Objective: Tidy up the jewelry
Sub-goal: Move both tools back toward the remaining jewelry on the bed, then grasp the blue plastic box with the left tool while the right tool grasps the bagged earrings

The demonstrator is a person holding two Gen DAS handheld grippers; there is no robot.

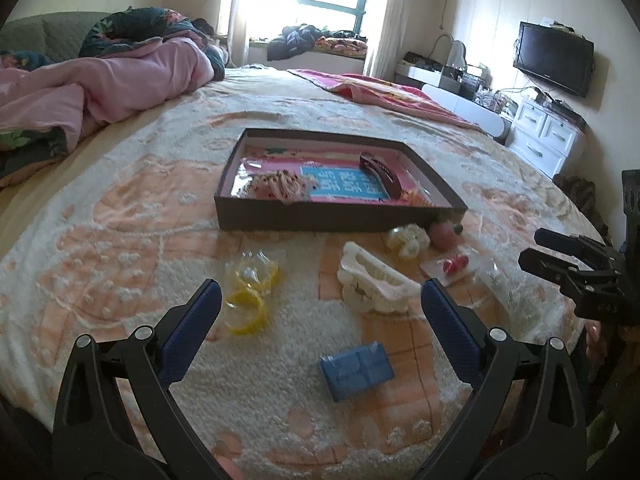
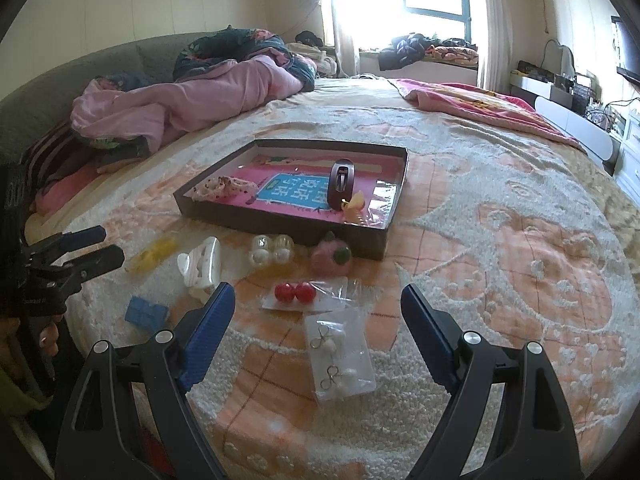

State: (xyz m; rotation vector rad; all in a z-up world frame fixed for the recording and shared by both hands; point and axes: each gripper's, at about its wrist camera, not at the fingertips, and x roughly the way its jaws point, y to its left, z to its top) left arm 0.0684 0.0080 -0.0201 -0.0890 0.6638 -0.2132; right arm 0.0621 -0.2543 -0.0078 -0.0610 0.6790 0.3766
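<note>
A shallow dark box [image 1: 340, 216] [image 2: 280, 228] lies on the bed, holding a maroon hair clip [image 1: 380, 174] [image 2: 341, 182], a beaded piece [image 1: 276, 186] [image 2: 222, 188] and a small orange item [image 2: 354, 202]. In front of it lie yellow bangles in plastic [image 1: 250, 292], a white claw clip [image 1: 374, 280] [image 2: 202, 266], a blue packet [image 1: 356, 370] [image 2: 146, 314], red ball earrings [image 1: 456, 264] [image 2: 294, 292], a pink piece [image 2: 332, 258], pale clips [image 2: 272, 250] and bagged earrings [image 2: 338, 360]. My left gripper [image 1: 320, 300] is open and empty above the blue packet. My right gripper [image 2: 318, 304] is open and empty above the bagged earrings.
A pink quilt [image 1: 100, 84] [image 2: 192, 100] is heaped at the back left of the bed. A pink blanket [image 1: 392, 96] lies at the far right. White drawers [image 1: 544, 136] and a television [image 1: 554, 64] stand by the right wall.
</note>
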